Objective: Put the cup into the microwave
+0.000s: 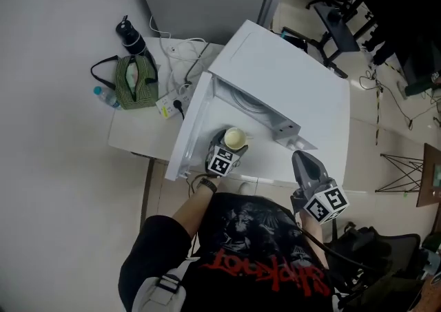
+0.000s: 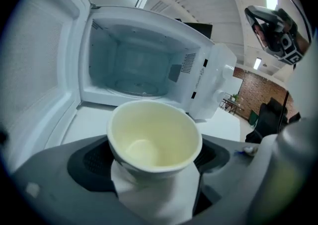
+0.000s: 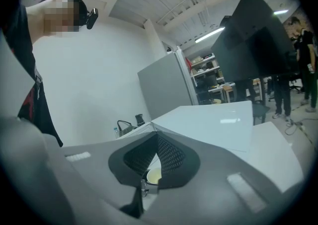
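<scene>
A pale yellow cup (image 1: 235, 138) with a white sleeve sits between the jaws of my left gripper (image 1: 232, 145), which is shut on it. It hangs just in front of the white microwave (image 1: 282, 80), whose door (image 1: 186, 130) swings open to the left. In the left gripper view the cup (image 2: 154, 137) is upright and empty, and the microwave's cavity (image 2: 134, 65) with its glass turntable (image 2: 135, 89) lies straight ahead. My right gripper (image 1: 303, 161) is shut and holds nothing, off to the right at the microwave's front corner. Its pads (image 3: 169, 155) meet in the right gripper view.
A green striped bag (image 1: 134, 82), a black bottle (image 1: 131, 36), a small water bottle (image 1: 105, 96) and a power strip (image 1: 169, 103) with cables lie on the white table (image 1: 138, 135) left of the microwave. Office chairs (image 1: 337, 25) stand at the back right.
</scene>
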A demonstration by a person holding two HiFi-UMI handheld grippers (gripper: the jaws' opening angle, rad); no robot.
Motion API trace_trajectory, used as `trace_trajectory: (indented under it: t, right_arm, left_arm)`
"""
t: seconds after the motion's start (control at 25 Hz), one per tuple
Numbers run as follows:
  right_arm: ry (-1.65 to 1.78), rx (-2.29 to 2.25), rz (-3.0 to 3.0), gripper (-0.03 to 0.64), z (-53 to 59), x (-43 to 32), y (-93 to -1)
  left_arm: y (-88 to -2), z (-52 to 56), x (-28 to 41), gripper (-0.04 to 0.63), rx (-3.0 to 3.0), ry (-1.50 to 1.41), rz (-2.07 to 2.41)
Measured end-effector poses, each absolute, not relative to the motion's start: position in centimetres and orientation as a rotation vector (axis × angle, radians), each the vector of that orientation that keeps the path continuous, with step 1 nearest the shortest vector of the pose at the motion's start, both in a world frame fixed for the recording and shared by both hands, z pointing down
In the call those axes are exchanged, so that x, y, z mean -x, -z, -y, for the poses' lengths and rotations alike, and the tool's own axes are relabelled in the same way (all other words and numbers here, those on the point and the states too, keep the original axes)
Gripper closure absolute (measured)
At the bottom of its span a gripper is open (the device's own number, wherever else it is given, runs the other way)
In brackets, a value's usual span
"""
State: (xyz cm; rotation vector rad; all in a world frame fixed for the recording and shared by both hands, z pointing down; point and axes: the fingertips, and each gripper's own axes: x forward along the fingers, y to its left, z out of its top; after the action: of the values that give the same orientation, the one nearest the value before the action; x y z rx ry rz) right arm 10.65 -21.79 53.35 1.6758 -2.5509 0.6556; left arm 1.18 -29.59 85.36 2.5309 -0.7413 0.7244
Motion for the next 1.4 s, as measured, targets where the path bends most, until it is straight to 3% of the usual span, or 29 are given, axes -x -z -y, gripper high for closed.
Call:
trace_trajectory:
  t: [0.36, 0.76, 1.08, 1.4]
  right_arm:
    - [-0.74, -1.906, 2.397, 0.617, 19.3, -15.6, -54.8]
    - [-0.768, -1.864, 2.458, 0.617, 21.8, -14.9, -55.1]
    - [-0.752, -1.876, 2.476, 0.617, 23.4, -15.3, -54.3]
    - [-0.721, -2.047, 2.381, 0.617, 21.7, -17.7, -53.6]
  left_arm:
    - [-84.5, 28.4, -1.3, 0.149, -2.479, -0.703, 0.728]
    - [-82.1, 27.6, -1.2, 0.15, -2.483, -0.607, 0.696]
    - [-75.5, 33.2, -3.1, 0.152, -2.565, -0.483, 0.786]
    - [-76.5, 40.4, -7.9, 0.152, -2.646, -0.633, 0.757]
